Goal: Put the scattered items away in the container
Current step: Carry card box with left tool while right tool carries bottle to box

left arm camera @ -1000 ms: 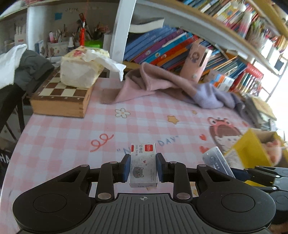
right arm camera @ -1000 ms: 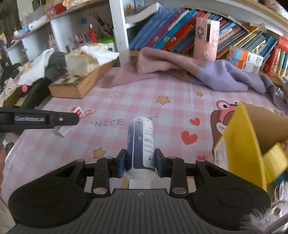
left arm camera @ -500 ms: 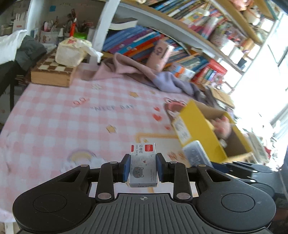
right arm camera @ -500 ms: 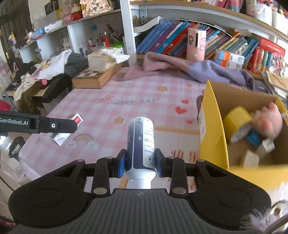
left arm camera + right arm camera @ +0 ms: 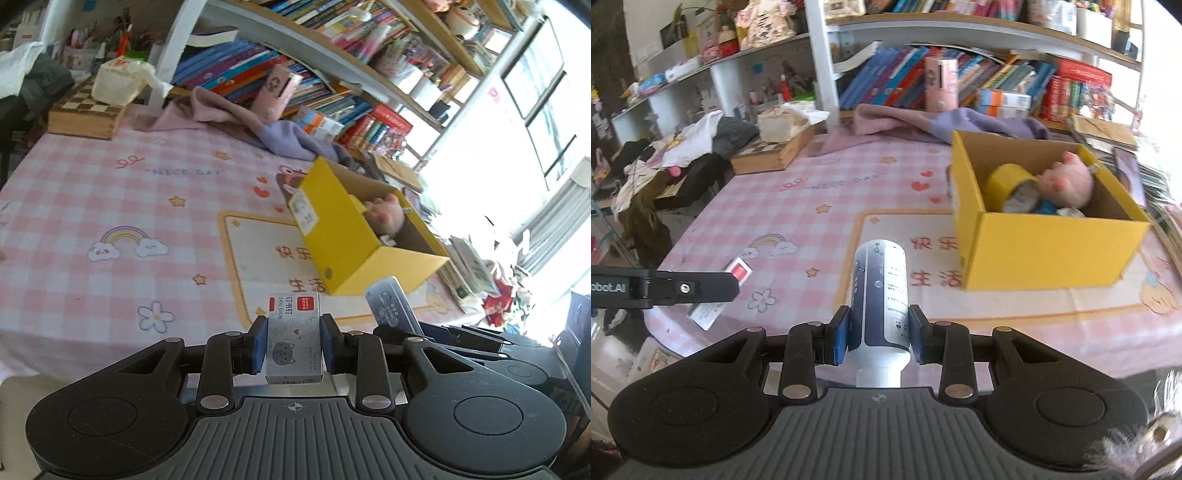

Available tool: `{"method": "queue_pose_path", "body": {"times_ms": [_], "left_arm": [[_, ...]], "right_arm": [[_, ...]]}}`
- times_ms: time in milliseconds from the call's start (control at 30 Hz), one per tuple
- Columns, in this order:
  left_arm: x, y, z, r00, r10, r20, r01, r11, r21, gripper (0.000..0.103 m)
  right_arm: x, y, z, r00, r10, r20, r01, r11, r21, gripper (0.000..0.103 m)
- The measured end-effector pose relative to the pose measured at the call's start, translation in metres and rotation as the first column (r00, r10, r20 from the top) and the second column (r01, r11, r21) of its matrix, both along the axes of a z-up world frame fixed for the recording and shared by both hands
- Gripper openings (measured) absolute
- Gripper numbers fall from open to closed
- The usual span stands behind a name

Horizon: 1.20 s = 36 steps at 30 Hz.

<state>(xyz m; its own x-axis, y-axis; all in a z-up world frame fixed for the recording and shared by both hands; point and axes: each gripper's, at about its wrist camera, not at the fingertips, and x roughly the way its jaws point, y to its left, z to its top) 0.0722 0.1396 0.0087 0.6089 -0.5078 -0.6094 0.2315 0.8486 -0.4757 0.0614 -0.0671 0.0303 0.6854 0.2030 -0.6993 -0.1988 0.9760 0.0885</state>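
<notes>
Currently both claws are loaded and held above the near part of the pink checked tablecloth [image 5: 798,206].

Left gripper [image 5: 293,345]: clenched on a small staple box [image 5: 293,339], grey with a red label and a cat drawing. Blue pads press both of its sides; the box stands upright between them, clear of the cloth.

Right gripper [image 5: 878,338]: clenched on a white and dark blue bottle [image 5: 881,291]. The pads grip its lower body just above the white cap, which points back toward the claw body; the bottle's base points forward, away from the claw.

Yellow cardboard box [image 5: 1045,251]: sits on the cloth, ahead and to the right of the right claw, and ahead-right of the left claw as well. It is open at the top. Inside: a yellow tape roll [image 5: 1006,182], a pink plush toy [image 5: 1069,181], and some smaller items too blurred to name.

From the right wrist view, the left claw's arm shows at the left edge, its staple box beside the bottle but well apart. From the left wrist view, the bottle's base shows just right of the staple box.

Far beyond both claws: a chessboard case [image 5: 86,110] with a tissue pack on it, a pink and lilac cloth [image 5: 923,123], and bookshelves.
</notes>
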Motion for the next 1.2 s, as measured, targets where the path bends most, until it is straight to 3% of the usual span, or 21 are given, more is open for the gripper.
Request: {"method": "queue_pose_path", "body": {"times_ms": [233,433,700,900,1033,1200], "left_arm": [[0.0,-0.035,-0.006,0.994,-0.107,-0.005,0.107,0.994,-0.038,0.028],[0.006,-0.077,-0.007,0.97,-0.244,0.02,0.244,0.969,-0.043,0.028],[0.02,-0.122,-0.005,0.946,-0.32,0.045,0.322,0.945,-0.051,0.028],[0.045,-0.153,0.008,0.943,-0.309,0.121,0.313,0.95,-0.015,0.028],[0.072,-0.173,0.022,0.943,-0.266,0.198,0.265,0.964,0.034,0.028],[0.11,-0.203,0.035,0.953,-0.185,0.238,0.17,0.982,0.082,0.028]], "right_arm": [[-0.032,-0.028,0.002,0.995,-0.097,-0.007,0.097,0.994,-0.046,0.031],[-0.049,-0.067,0.005,0.973,-0.231,-0.005,0.23,0.972,-0.056,0.031],[-0.052,-0.112,0.007,0.945,-0.326,0.011,0.326,0.944,-0.055,0.031],[-0.025,-0.147,0.014,0.942,-0.332,0.052,0.334,0.942,-0.039,0.031],[0.009,-0.171,0.026,0.954,-0.277,0.114,0.283,0.959,-0.033,0.031],[0.069,-0.2,0.04,0.967,-0.184,0.174,0.19,0.981,-0.021,0.031]]}}
